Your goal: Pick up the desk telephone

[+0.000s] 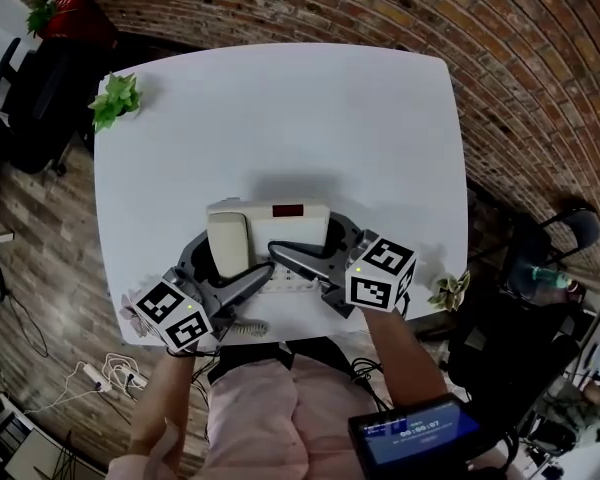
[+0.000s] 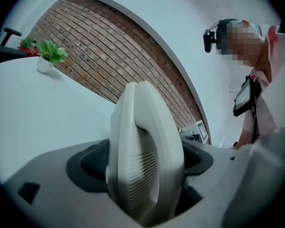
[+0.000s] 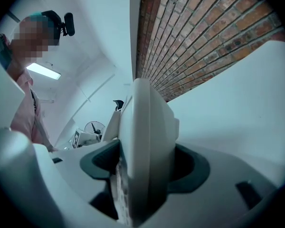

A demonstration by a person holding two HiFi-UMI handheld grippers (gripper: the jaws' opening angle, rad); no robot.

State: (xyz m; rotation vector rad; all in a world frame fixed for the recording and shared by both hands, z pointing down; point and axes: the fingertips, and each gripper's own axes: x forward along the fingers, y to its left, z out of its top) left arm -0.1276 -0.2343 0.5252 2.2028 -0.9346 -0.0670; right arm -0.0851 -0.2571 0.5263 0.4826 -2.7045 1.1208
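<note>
Counter (image 1: pixel 280 108): white and wide. Only its near edge is busy.
Desk telephone (image 1: pixel 280 230): sits at the middle of the near edge, flat on the counter, not yet lifted.
Handling: I judge it a stiff, hollow plastic body, fairly light, with smooth, sloped sides that could slip. The handset only rests in its cradle and may tip out if I tilt.
Where to hold: low on the two side walls, one on each, lifting level.
Right fingers (image 1: pixel 300 258): closed part-way onto the telephone's right side. The right gripper view shows the cream edge (image 3: pixel 142 141) wedged between the pads, which press on it.
Left fingers (image 1: pixel 235 286): spread as wide as they go, with the end of the handset (image 1: pixel 228 243) between them. The pads stand close on both sides, but I cannot see them pressing.
Cord (image 1: pixel 245 326): a coiled piece trails off the near edge. It may tug.
Plant (image 1: pixel 115 98): small pot at the far left corner, well clear.
Head view only: the whole layout, the dark display with red digits (image 1: pixel 288 210), and both sides at once.
Left gripper view only: the slotted grille on the handset (image 2: pixel 142 160), and how much of it fills the gap.
Right gripper view only: the bite on the body's edge.
</note>
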